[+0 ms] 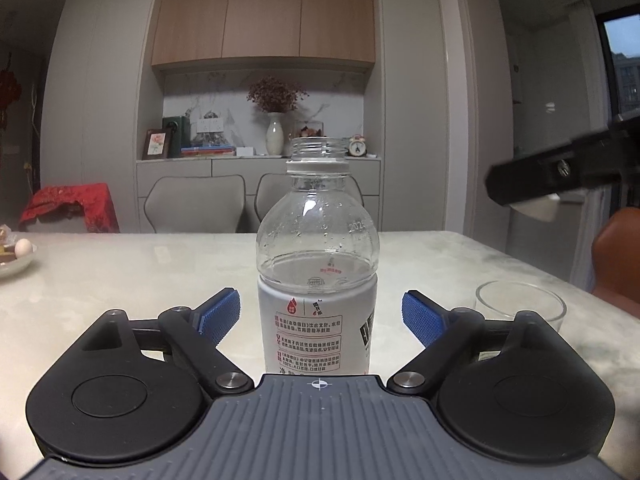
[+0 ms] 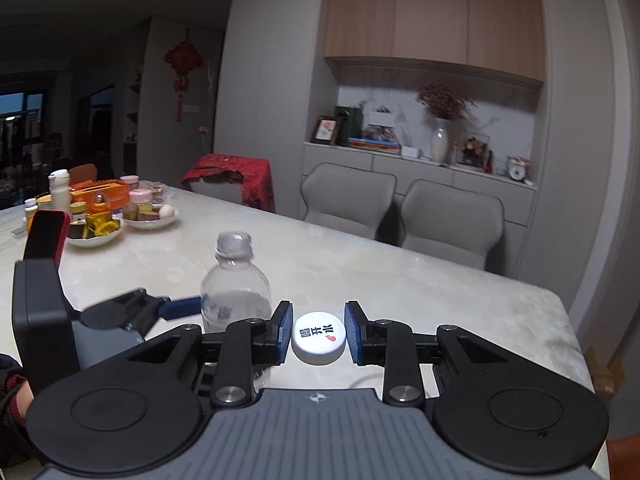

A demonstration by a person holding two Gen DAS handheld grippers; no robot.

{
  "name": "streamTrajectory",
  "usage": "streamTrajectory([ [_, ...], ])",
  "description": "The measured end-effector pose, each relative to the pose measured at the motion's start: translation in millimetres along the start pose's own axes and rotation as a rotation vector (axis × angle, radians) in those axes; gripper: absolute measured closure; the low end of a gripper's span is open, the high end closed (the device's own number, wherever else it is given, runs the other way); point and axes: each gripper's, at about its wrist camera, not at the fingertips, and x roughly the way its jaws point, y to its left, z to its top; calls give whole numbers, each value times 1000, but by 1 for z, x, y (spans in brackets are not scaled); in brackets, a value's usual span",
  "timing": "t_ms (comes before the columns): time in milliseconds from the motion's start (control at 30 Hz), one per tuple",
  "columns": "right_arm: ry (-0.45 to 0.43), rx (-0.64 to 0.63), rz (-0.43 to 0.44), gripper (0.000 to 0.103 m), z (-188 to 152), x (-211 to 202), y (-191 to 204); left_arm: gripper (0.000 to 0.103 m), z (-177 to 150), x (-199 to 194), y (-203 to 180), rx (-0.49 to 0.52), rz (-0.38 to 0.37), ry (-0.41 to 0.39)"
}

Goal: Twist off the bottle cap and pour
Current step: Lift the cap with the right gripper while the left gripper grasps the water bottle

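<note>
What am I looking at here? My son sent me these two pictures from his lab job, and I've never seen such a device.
Two hand-held grippers, each with a camera looking along its fingers. The left one's view shows its open blue pads either side of an uncapped water bottle, not touching it; a glass stands on the table. The right one's view shows the white cap between its pads, with slight gaps. Bowls of food sit farther back.
</note>
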Motion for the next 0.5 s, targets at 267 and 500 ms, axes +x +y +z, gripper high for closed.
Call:
streamTrajectory([
  [267,-28,-71,99,72,26,22,1,33,-3,9,4,-18,-13,15],
  [500,-64,-133,238,72,41,32,-1,43,-4,12,12,-50,-32,32],
])
